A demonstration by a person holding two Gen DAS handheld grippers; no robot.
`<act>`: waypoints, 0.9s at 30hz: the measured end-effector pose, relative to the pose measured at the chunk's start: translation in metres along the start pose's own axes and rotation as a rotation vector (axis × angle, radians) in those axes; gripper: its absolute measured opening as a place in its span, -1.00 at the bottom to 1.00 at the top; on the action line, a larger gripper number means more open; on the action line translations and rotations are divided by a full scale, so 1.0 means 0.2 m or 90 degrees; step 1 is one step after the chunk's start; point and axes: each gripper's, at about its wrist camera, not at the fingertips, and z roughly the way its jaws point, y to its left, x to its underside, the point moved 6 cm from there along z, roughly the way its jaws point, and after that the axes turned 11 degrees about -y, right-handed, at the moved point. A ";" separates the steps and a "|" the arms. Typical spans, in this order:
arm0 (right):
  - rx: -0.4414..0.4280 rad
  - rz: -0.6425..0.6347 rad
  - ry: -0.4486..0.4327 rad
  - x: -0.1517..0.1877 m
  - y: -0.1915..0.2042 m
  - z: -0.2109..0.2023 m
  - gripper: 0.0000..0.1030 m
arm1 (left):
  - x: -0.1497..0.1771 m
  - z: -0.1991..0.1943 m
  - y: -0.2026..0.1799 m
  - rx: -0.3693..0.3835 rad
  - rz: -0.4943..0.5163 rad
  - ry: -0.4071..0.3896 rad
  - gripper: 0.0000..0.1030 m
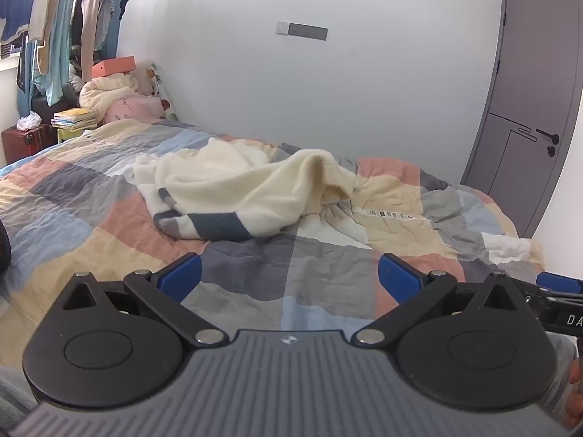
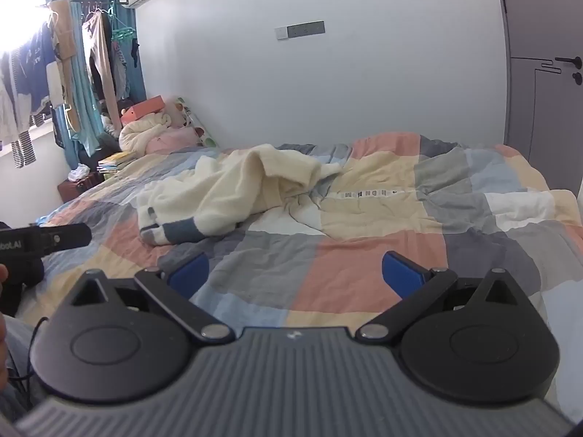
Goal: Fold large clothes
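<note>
Sweater [image 1: 240, 189] crumpled on checked quilt [image 1: 91, 196], left gripper [image 1: 289, 278] and right gripper [image 2: 295, 276] both spread wide, empty, short of it.

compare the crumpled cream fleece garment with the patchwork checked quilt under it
The cream fleece garment is bunched in a heap; the patchwork quilt lies spread across the bed. The garment is mostly one pale colour with grey-blue blocks at its near edge; the quilt is checked all over in salmon, yellow, grey and blue. The garment covers only a small patch of the quilt. Both are wrinkled.
</note>
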 end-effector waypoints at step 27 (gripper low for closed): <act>0.007 -0.011 0.005 0.01 -0.02 0.01 1.00 | 0.02 0.00 0.01 0.004 -0.008 0.005 1.00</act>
